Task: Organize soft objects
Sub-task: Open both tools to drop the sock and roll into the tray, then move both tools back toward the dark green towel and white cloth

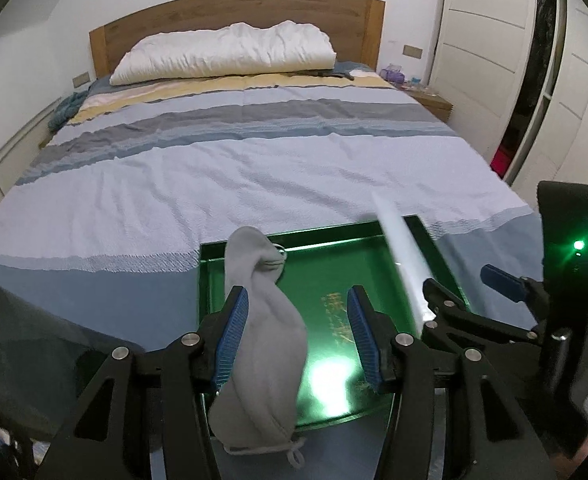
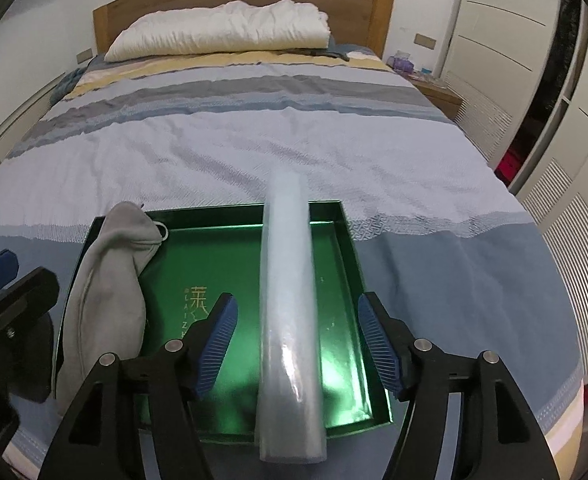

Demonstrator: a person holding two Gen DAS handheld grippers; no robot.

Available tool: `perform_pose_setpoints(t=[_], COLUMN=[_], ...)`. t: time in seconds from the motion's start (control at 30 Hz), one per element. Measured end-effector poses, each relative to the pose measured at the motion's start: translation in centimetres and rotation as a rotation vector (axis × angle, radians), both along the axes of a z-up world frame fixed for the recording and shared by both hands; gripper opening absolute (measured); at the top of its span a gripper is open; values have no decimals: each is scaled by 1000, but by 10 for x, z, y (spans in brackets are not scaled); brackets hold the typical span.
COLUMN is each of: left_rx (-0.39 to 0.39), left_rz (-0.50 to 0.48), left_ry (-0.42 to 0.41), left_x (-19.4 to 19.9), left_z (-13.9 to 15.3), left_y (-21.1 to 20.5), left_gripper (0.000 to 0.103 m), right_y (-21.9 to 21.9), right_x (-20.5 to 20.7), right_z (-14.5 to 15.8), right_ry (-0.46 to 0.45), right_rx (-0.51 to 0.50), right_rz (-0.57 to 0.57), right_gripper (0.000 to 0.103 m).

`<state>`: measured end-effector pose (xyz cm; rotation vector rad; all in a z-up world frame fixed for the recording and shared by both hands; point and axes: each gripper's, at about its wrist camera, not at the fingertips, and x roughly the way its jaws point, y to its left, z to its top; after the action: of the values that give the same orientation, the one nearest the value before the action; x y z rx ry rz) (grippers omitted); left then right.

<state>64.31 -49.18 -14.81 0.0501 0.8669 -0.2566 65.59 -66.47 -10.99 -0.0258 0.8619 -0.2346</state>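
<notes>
A shiny green tray lies on the bed near its foot. A grey sock lies over the tray's left side, between the open jaws of my left gripper; it rests against the left pad, with a wide gap to the right pad. A long pale translucent roll lies lengthwise across the tray between the wide-open jaws of my right gripper, touching neither pad.
The bed has a striped blue, grey and yellow cover and a white pillow by the wooden headboard. A nightstand and white wardrobes stand to the right.
</notes>
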Motion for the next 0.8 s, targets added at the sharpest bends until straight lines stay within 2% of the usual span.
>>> perform_pose_setpoints(t=[0.3, 0.43, 0.67, 0.8], left_rx=[-102, -133, -129, -137], left_rz=[-81, -109, -228, -259], left_ry=[34, 46, 25, 6], left_x=[-42, -74, -141, -174], left_z=[29, 43, 69, 81], left_y=[15, 29, 57, 81], left_gripper=[46, 54, 56, 56], right_y=[7, 19, 52, 70], right_x=[-32, -62, -124, -158], right_z=[20, 33, 53, 65], right_ry=[-29, -45, -55, -63], right_rx=[0, 2, 27, 53], right_rz=[-40, -60, -78, -113], right_gripper=[67, 70, 75, 75])
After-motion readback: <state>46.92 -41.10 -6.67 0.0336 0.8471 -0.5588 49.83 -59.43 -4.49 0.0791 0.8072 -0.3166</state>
